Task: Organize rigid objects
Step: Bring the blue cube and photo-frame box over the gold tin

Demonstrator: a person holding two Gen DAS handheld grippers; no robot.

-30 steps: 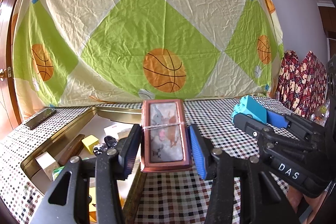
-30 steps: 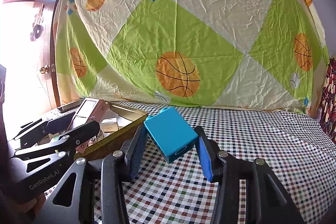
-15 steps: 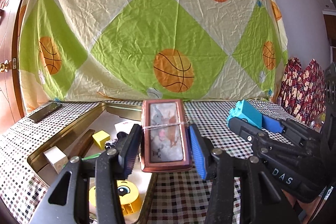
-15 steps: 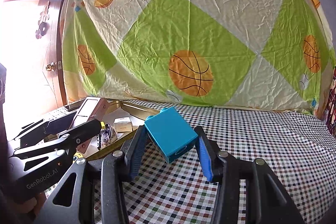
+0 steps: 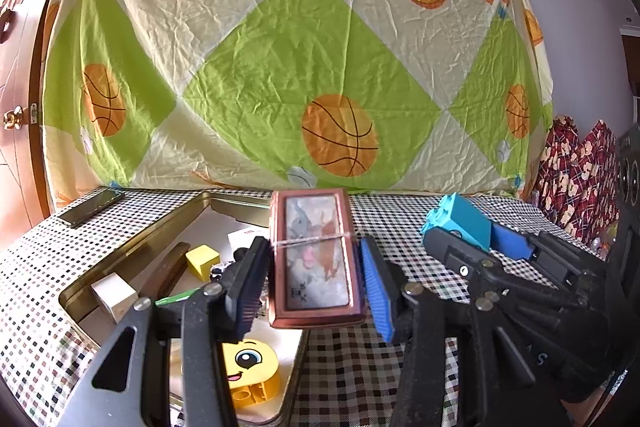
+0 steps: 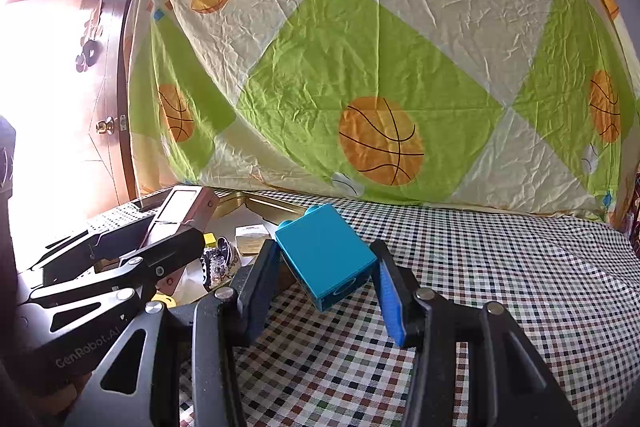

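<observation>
My left gripper (image 5: 314, 277) is shut on a flat brown box with a picture lid (image 5: 314, 253), bound by a rubber band, and holds it above the right edge of a gold metal tray (image 5: 132, 247). My right gripper (image 6: 326, 269) is shut on a blue toy block (image 6: 324, 261) and holds it tilted above the checkered tablecloth. The block and right gripper also show in the left wrist view (image 5: 460, 221). The brown box and left gripper show in the right wrist view (image 6: 180, 211).
The tray holds a yellow smiley block (image 5: 248, 371), a yellow cube (image 5: 202, 259), a wooden cube (image 5: 114, 295), a dark brown bar (image 5: 168, 269) and a white carton (image 6: 250, 237). A phone (image 5: 90, 207) lies at the far left. A basketball-print sheet hangs behind the table.
Both grippers have shifted left toward the tray with their loads. More of the tray's inside shows, including the yellow smiley block.
</observation>
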